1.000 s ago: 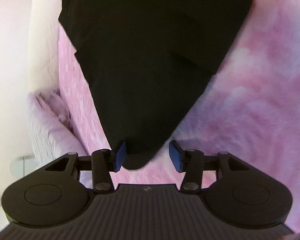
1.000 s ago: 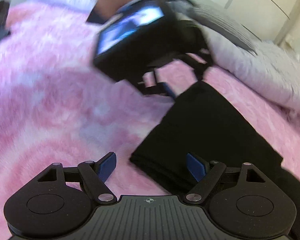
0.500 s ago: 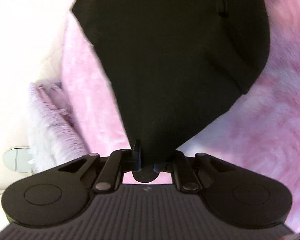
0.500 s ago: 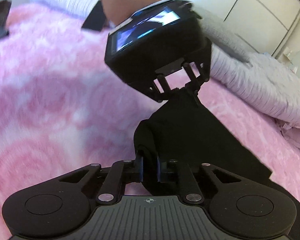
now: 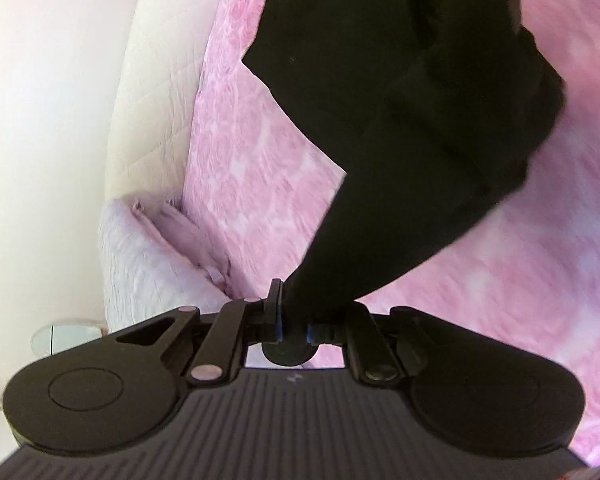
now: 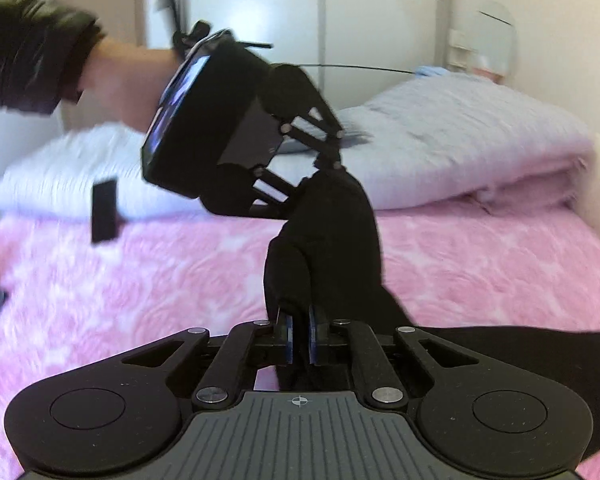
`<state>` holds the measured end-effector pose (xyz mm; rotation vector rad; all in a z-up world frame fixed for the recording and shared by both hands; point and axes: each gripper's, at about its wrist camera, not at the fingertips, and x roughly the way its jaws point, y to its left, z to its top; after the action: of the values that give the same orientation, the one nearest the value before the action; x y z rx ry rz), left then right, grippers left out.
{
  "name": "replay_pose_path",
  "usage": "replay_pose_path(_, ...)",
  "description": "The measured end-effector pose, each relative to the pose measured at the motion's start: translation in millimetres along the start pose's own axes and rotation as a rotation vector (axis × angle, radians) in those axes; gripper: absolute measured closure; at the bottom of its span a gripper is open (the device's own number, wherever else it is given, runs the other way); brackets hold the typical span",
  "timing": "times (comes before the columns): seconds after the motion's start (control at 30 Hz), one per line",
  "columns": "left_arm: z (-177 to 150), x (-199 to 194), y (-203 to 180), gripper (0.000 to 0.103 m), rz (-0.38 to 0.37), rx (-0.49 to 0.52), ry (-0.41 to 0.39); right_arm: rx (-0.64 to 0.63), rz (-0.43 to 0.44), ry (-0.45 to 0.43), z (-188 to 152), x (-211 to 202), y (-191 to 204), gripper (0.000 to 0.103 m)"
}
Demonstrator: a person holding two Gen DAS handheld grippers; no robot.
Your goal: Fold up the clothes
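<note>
A black garment (image 5: 412, 128) is lifted off the pink fluffy blanket (image 5: 260, 152). My left gripper (image 5: 294, 320) is shut on one corner of it; the cloth rises from the jaws and hangs in folds. My right gripper (image 6: 300, 334) is shut on another corner of the black garment (image 6: 328, 248). In the right wrist view the left gripper (image 6: 324, 168) hangs above the bed, held by a hand, with the cloth stretched between both grippers. The rest of the garment trails to the lower right on the blanket.
A folded grey-lilac duvet (image 6: 460, 140) and white pillow (image 6: 60, 176) lie at the head of the bed. A white padded bed edge (image 5: 156, 80) runs along the left. White wardrobe doors (image 6: 380, 20) stand behind. A small black item (image 6: 104, 210) lies near the pillow.
Both grippers were open around the garment's corners, then shut on them. Now both have lifted the cloth up off the blanket, and the right wrist view has tilted up toward the wardrobe.
</note>
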<state>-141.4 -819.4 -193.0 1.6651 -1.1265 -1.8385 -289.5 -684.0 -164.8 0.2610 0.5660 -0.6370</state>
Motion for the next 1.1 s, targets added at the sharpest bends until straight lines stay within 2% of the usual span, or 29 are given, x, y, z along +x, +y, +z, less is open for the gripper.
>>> replay_pose_path(0.1, 49.1, 19.8, 36.9, 0.094, -0.046, -0.015, 0.003, 0.101, 0.005, -0.02, 7.8, -21.7, -66.6, 0.097)
replay_pose_path(0.3, 143.5, 123.3, 115.9, 0.095, -0.177, 0.002, -0.038, 0.273, 0.014, -0.023, -1.8, -49.9, -222.5, 0.097)
replay_pose_path(0.47, 214.9, 207.1, 125.8, 0.094, -0.291, 0.019, -0.085, 0.445, -0.008, 0.009, -29.8, -61.2, -342.3, 0.097)
replay_pose_path(0.6, 258.7, 276.4, 107.7, 0.091, -0.367, 0.025, -0.106, 0.548, -0.054, 0.073, -69.7, -54.2, -420.4, 0.097)
replay_pose_path(0.7, 274.5, 303.4, 99.3, 0.083, -0.392, -0.031, -0.113, 0.704, -0.058, 0.158, -115.5, -42.2, -462.4, 0.097)
replay_pose_path(0.77, 277.4, 311.6, 98.0, 0.081, -0.396, -0.087, -0.126, 0.789, -0.072, 0.176, -140.3, -43.2, -474.4, 0.097)
replay_pose_path(0.87, 259.3, 299.7, 113.8, 0.07, -0.367, -0.239, -0.137, 0.827, -0.095, 0.194, -151.3, -51.0, -477.1, 0.096)
replay_pose_path(0.93, 240.3, 289.2, 129.3, 0.069, -0.343, -0.374, -0.126, 0.812, -0.126, 0.211, -146.4, -53.6, -477.1, 0.096)
replay_pose_path(0.97, 229.5, 285.0, 136.9, 0.068, -0.336, -0.445, -0.114, 0.784, -0.149, 0.209, -140.5, -56.6, -473.9, 0.088)
replay_pose_path(1.0, 219.1, 282.8, 142.7, 0.068, -0.332, -0.507, -0.097, 0.743, -0.174, 0.195, -132.6, -60.7, -467.9, 0.07)
replay_pose_path(1.03, 208.4, 281.4, 147.1, 0.068, -0.33, -0.563, -0.077, 0.703, -0.198, 0.182, -124.7, -64.7, -461.9, 0.056)
replay_pose_path(1.07, 201.1, 284.1, 149.4, 0.068, -0.34, -0.618, -0.06, 0.66, -0.22, 0.163, -116.6, -68.8, -458.0, 0.029)
replay_pose_path(1.1, 194.7, 287.9, 151.3, 0.068, -0.353, -0.671, -0.044, 0.62, -0.233, 0.138, -108.0, -70.2, -456.6, 0.018)
